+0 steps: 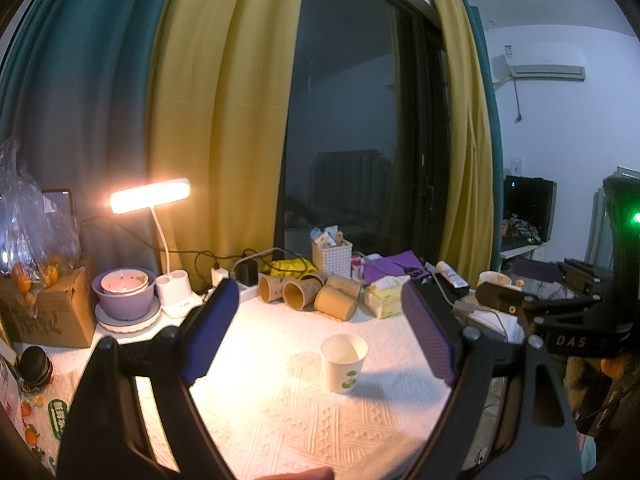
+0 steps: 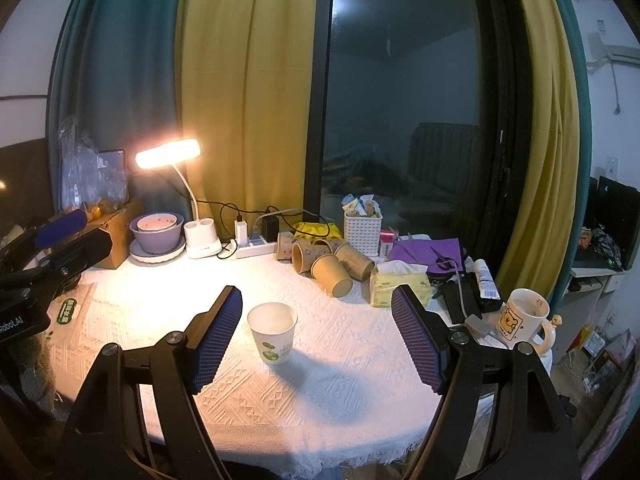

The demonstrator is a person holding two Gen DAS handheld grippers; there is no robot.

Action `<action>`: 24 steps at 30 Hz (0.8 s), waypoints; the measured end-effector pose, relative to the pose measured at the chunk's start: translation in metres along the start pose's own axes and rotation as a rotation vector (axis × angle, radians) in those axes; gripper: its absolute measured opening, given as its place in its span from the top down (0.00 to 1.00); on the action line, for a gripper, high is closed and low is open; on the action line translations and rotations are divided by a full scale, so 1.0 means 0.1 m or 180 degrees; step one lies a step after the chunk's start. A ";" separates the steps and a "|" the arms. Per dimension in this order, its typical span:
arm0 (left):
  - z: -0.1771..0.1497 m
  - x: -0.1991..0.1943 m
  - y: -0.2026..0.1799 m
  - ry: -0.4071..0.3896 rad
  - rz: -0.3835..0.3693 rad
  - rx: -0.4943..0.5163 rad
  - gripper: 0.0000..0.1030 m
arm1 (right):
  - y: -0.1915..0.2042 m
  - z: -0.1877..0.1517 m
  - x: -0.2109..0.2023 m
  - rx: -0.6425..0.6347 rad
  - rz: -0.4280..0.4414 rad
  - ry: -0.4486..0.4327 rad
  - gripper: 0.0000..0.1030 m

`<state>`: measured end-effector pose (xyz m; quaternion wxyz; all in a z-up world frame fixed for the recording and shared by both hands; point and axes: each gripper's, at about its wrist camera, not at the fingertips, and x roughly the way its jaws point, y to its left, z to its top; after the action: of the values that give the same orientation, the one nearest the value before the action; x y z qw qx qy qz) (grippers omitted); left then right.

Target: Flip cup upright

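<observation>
Cup [image 2: 273, 333], white with green print, stands upright; both hand-held grippers [image 1: 320, 336] [image 2: 316, 336] gape wide, empty.

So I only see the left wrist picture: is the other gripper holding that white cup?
Observer: No. The right gripper is wide open. The white cup stands upright on the cloth ahead of it, untouched, nearer its left finger.
Operator: And that white mug far right, is it plain?
Observer: No, it carries a yellow bear print.
Operator: Where does the cloth end?
Observer: The tablecloth ends in a fringe hanging over the near table edge.
</observation>
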<state>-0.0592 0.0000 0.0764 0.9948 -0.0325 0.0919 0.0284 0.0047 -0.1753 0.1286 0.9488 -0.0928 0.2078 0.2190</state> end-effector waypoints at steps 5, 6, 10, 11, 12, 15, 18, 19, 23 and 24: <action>0.01 0.01 0.01 0.0001 0.0000 0.0000 0.18 | 0.00 0.00 0.00 0.0000 -0.0002 0.0001 0.22; 0.01 0.01 0.01 -0.0001 0.0000 0.0000 0.18 | 0.00 0.00 0.00 0.0000 -0.0002 0.0001 0.22; 0.01 0.01 0.01 0.0001 0.0000 -0.0001 0.18 | 0.00 0.00 0.00 -0.0001 0.0000 0.0001 0.22; 0.01 0.00 0.00 0.0002 -0.0002 -0.0001 0.18 | 0.00 0.00 0.00 0.0000 0.0000 0.0001 0.22; 0.02 0.01 0.01 0.0002 0.0000 0.0000 0.18 | 0.00 0.00 0.00 -0.0001 0.0000 0.0002 0.22; 0.02 0.01 0.01 0.0004 -0.0001 -0.0002 0.18 | 0.00 0.00 0.00 0.0001 -0.0001 0.0006 0.22; 0.01 0.01 0.00 0.0005 0.0000 -0.0002 0.18 | 0.00 0.00 0.00 0.0000 0.0000 0.0002 0.22; 0.00 0.01 0.00 0.0005 0.0001 -0.0002 0.18 | 0.00 0.00 0.00 -0.0001 -0.0002 0.0003 0.22; 0.01 0.01 0.00 0.0009 -0.0005 -0.0005 0.18 | 0.01 0.00 0.00 0.0000 -0.0002 0.0005 0.22; 0.01 0.01 0.00 0.0008 -0.0004 -0.0006 0.18 | 0.00 0.00 0.00 0.0001 -0.0001 0.0004 0.22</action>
<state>-0.0578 0.0005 0.0770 0.9947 -0.0335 0.0931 0.0278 0.0048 -0.1749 0.1288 0.9487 -0.0928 0.2084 0.2188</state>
